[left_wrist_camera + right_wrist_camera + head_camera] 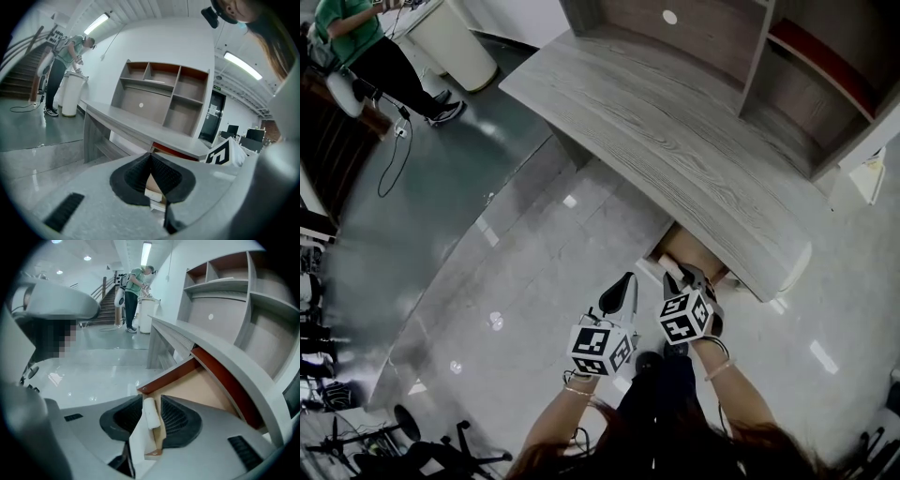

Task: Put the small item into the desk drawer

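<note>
At the open drawer (169, 374), right gripper (151, 401) straddles its white handle (150, 414)

Pretty bright, ceiling strips (97, 23) above the desk (140, 126), white glare spots on the glossy floor (495, 321) beside it, heavy fisheye warping with black corners

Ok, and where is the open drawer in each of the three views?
Head view: the open drawer is lower centre, under the near edge of the desk.
Left gripper view: only a tan sliver low in the centre, likely it.
Right gripper view: centre right, its tan floor showing.
Shared landmark: the shelf unit on the desk.
</note>
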`<state>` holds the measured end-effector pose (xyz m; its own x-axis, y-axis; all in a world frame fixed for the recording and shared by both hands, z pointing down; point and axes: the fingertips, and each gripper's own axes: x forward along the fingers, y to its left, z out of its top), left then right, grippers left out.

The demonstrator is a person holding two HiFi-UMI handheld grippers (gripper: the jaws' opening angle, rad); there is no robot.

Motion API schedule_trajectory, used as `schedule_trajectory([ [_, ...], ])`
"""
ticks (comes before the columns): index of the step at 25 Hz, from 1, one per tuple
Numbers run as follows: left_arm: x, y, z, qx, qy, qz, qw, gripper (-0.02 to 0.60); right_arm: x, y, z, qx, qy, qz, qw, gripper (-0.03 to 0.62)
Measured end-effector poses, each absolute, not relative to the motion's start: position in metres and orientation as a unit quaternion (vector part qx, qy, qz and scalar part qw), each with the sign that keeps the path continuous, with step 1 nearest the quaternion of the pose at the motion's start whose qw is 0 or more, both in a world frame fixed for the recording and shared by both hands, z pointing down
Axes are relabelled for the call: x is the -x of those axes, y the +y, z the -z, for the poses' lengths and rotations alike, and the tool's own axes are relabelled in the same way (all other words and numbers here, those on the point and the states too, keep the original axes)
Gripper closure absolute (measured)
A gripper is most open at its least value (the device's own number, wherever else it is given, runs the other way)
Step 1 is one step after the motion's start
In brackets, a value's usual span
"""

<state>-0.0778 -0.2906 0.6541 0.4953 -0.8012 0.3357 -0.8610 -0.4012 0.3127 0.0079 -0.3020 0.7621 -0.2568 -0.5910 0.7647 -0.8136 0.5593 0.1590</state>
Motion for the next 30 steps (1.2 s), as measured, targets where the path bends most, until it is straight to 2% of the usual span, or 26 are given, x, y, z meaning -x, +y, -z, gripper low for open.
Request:
schedule_trajectory([
  [30, 0.083, -0.246, -0.518, -0.855, -0.477, -0.063, 0.194, 0.566, 0.001, -0.265, -0.575, -0.524, -0.783, -0.094, 0.321, 0.554],
])
